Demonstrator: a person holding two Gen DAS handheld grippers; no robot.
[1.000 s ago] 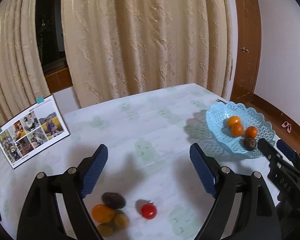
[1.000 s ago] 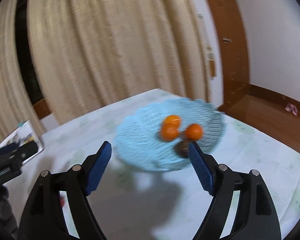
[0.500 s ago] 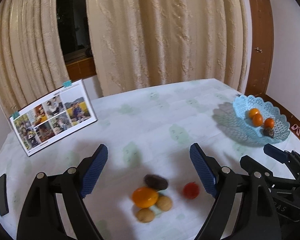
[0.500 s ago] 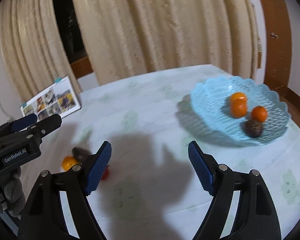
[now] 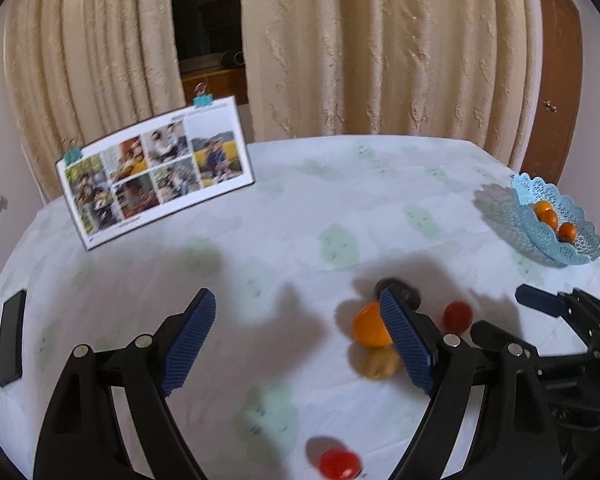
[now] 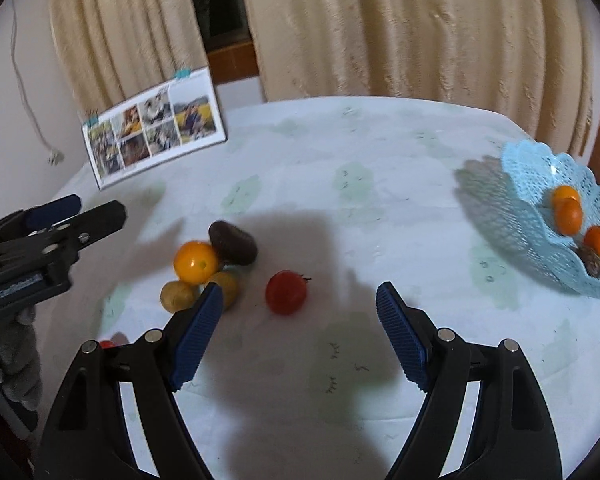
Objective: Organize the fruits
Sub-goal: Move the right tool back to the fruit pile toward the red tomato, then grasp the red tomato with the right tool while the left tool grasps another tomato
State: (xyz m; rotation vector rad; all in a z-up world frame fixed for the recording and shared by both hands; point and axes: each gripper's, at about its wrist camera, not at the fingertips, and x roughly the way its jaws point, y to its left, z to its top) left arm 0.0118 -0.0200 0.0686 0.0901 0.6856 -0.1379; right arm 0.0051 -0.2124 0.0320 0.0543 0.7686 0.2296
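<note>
basket (image 6: 540, 176) – three oranges, one dark fruit in | table (image 6: 340, 152) – orange (image 6: 195, 262), tomato (image 6: 286, 292), others loose | left gripper (image 5: 296, 344), right gripper (image 6: 298, 330) – jaws spread, empty

surface (image 6: 380, 152): pale cloth cover, matt, faint green print
basket (image 6: 540, 184): light blue plastic, openwork lace pattern, slight sheen
right claw (image 6: 299, 334): black matt plastic arms, blue ribbed pads, small bright metal pins
left claw (image 5: 298, 346): same black plastic, blue ribbed pads
tomato (image 6: 286, 293): smooth red skin
orange (image 6: 196, 262): glossy, finely pitted peel
dark fruit (image 6: 233, 242): dull brown-black skin
curtains (image 6: 420, 28): beige cloth, raised woven texture
photo board (image 6: 154, 128): glossy printed paper
door (image 5: 556, 92): brown wood
</note>
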